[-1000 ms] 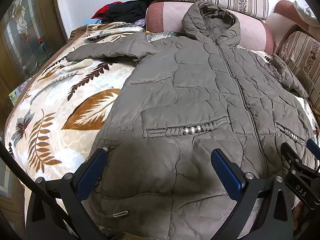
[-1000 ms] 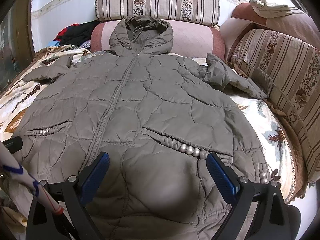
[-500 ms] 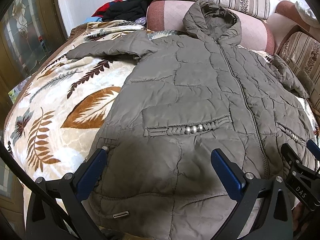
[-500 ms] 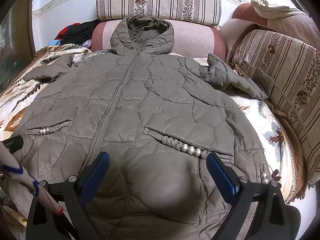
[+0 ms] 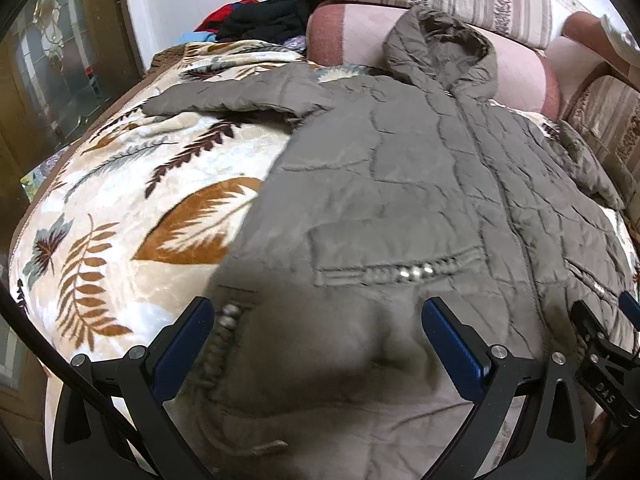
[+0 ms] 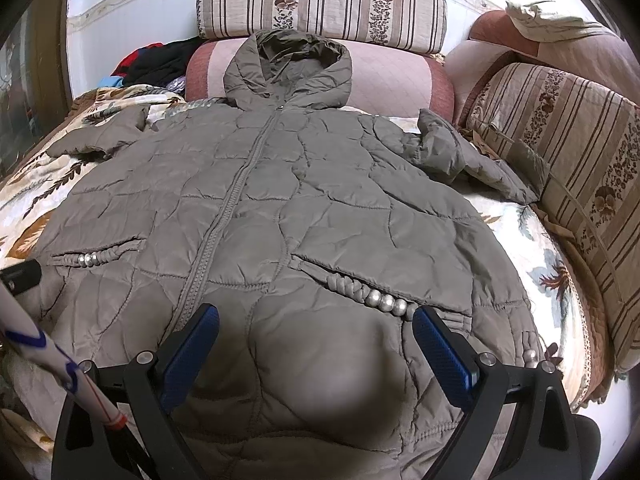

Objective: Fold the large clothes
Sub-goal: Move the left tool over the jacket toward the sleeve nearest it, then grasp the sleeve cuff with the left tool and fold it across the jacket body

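A large olive quilted hooded jacket (image 5: 400, 184) lies flat, front up and zipped, on a leaf-patterned blanket (image 5: 120, 208); it also shows in the right wrist view (image 6: 304, 200). Its hood rests on a pink bolster. One sleeve (image 5: 224, 94) stretches out left, the other sleeve (image 6: 472, 160) is crumpled at the right. My left gripper (image 5: 316, 328) is open low over the hem's left part, holding nothing. My right gripper (image 6: 314, 334) is open over the hem's right part, below the beaded pocket (image 6: 376, 298).
A pink bolster (image 6: 400, 80) and a striped cushion (image 6: 320, 4) stand at the back. More striped cushions (image 6: 580, 168) line the right side. A pile of dark and red clothes (image 5: 264, 20) lies at the back left. A glass door (image 5: 52, 64) is at the left.
My left gripper has moved down and slightly left towards the jacket's hem; the fabric looks nearer and blurred. My right gripper has barely moved. The jacket lies as before.
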Demonstrator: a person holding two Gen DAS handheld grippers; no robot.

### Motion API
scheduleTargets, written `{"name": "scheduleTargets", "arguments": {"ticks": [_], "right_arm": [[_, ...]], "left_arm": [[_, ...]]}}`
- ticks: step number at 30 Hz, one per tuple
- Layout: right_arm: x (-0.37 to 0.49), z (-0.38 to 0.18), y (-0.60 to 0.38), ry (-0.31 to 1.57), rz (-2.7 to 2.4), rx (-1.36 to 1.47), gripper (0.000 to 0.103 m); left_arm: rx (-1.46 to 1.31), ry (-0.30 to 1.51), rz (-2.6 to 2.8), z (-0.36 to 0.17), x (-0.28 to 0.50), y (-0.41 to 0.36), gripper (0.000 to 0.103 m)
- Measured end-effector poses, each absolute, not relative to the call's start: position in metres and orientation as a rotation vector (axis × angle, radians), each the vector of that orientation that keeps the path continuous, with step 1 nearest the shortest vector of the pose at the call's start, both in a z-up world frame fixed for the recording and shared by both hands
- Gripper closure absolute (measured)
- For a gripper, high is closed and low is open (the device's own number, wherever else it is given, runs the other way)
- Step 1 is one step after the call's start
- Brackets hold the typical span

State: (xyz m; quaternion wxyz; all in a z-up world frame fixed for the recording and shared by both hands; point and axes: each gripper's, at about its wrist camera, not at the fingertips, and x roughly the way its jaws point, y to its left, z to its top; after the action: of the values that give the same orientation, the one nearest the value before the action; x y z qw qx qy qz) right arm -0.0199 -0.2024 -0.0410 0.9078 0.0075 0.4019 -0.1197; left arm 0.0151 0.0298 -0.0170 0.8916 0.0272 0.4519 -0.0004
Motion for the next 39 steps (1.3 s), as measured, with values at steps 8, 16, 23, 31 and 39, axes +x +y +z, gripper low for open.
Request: {"name": "scheduleTargets", "arguments": {"ticks": [8,16,23,31,39], "right_arm": [[-0.010,-0.034,-0.204,0.817,-0.247,-0.014,0.004],[0.008,-0.027,-0.198,0.810,-0.215,-0.035,0.004],[0.022,-0.031,-0.187,0.817,-0.184,-0.069,0.004],[0.037,-0.044,-0.185,0.852,-0.168,-0.080,0.004],[0.045,-0.065,-0.183,0.869,-0.105,-0.073,0.004]], "left_arm": [[-0.001,0.918,0.082,-0.009,0.035,0.071,0.000],[-0.021,0.880,0.141,0.006,0.060,0.115,0.000],[-0.102,0.913,0.067,0.017,0.102,0.156,0.017],[-0.281,0.889,0.055,0.034,0.186,0.223,0.022],[-0.586,0.950,0.064,0.003,0.312,0.304,0.022]]}}
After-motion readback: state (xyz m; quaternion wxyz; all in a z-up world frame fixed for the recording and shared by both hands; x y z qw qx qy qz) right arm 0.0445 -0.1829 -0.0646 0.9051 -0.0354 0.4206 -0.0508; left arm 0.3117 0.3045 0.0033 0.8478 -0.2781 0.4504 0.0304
